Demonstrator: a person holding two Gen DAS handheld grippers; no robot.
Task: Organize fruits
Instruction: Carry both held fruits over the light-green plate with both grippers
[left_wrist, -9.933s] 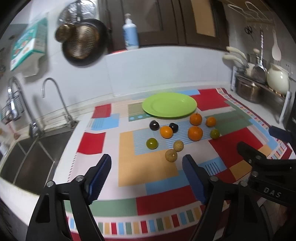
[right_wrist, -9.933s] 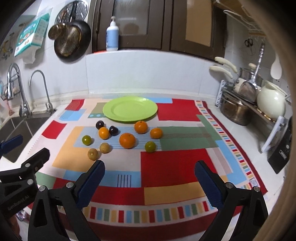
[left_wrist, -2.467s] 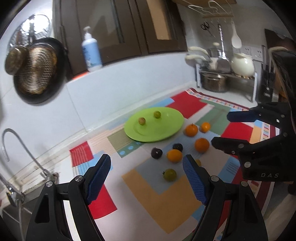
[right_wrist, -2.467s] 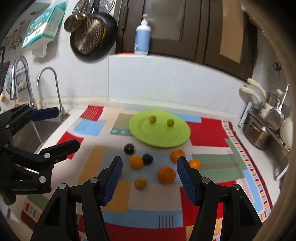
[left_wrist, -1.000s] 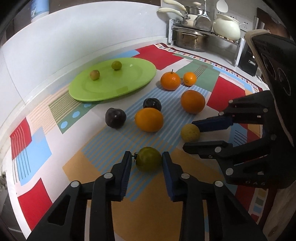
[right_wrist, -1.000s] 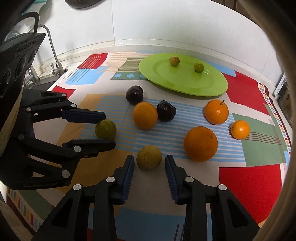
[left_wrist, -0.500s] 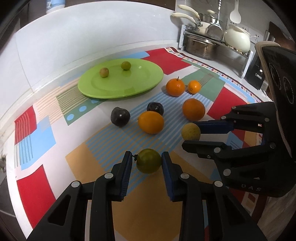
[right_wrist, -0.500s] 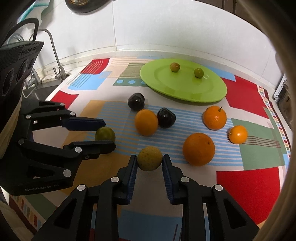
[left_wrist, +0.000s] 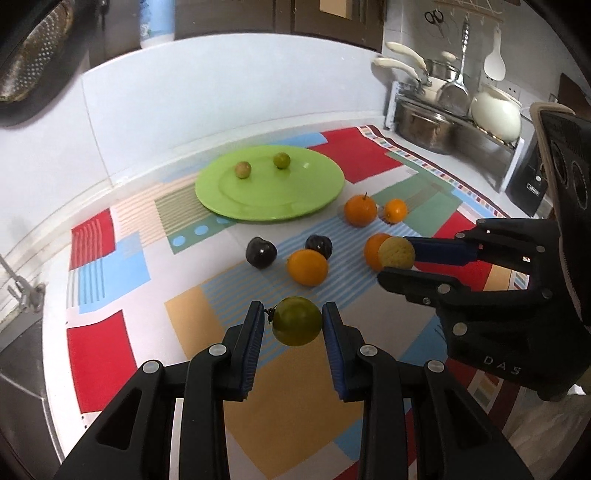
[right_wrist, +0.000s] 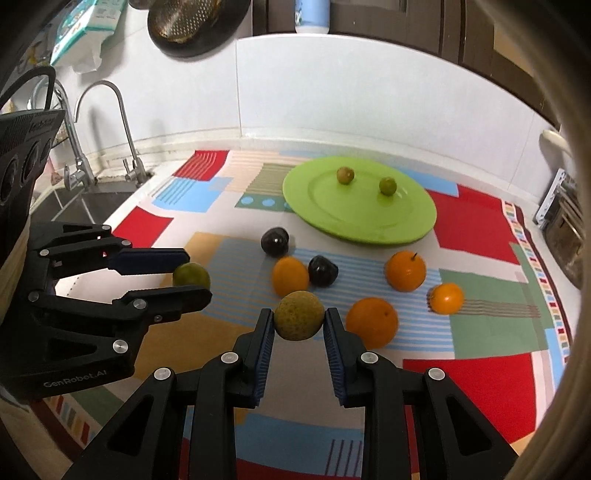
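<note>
My left gripper (left_wrist: 293, 323) is shut on a green round fruit (left_wrist: 296, 320) and holds it above the patchwork mat; it also shows in the right wrist view (right_wrist: 191, 276). My right gripper (right_wrist: 298, 321) is shut on a yellow-brown round fruit (right_wrist: 298, 319), lifted off the mat, seen from the left wrist too (left_wrist: 396, 253). A green plate (left_wrist: 321, 192) at the back holds two small greenish fruits (left_wrist: 242, 169) (left_wrist: 281, 160). Several oranges, such as one (left_wrist: 307, 267) mid-mat, and two dark plums (left_wrist: 261, 252) (left_wrist: 318, 245) lie on the mat.
A sink with taps (right_wrist: 79, 162) lies at the left. A rack with pots and a white kettle (left_wrist: 495, 112) stands at the back right. A dark pan (right_wrist: 192, 26) hangs on the wall, and a soap bottle (left_wrist: 157, 22) stands on the ledge.
Both grippers closed on their fruits about a second ago and have since lifted them up off the mat, with the view pulling back and higher.
</note>
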